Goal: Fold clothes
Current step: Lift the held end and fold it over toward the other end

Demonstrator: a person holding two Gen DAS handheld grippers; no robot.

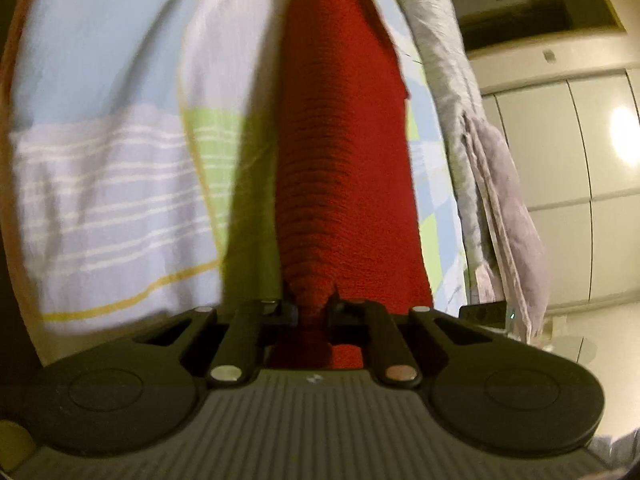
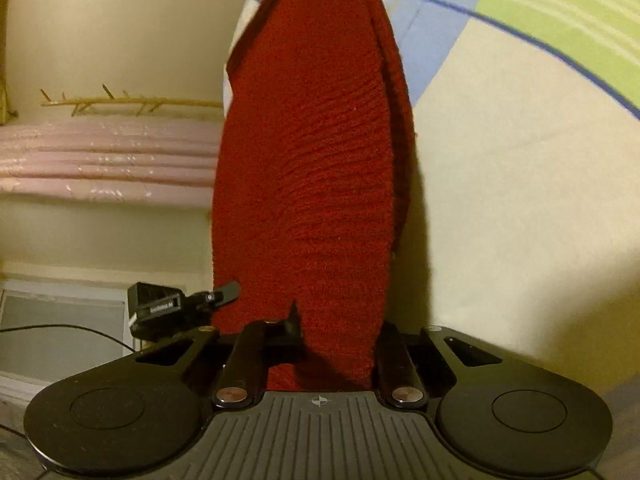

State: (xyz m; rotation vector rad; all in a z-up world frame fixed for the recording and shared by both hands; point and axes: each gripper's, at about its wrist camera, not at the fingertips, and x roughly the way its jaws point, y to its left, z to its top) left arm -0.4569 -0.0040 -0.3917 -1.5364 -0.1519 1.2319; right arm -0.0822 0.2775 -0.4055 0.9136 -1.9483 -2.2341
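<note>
Left claw (image 1: 312, 312) is clamped tight on a bunched edge of the red knit garment (image 1: 340, 140), which stretches away toward twelve o'clock and runs off the top of the frame. Behind it, blurred, lies the striped bedsheet (image 1: 112, 184); at three o'clock a grey cloth (image 1: 504, 208) hangs, its lower end hidden behind the claw body. Over on the right wrist view, the right claw (image 2: 336, 332) grips the same red knit garment (image 2: 312, 168), though its right finger is buried behind the fabric. A small black device (image 2: 156, 312) sits at nine o'clock, partly covered.
</note>
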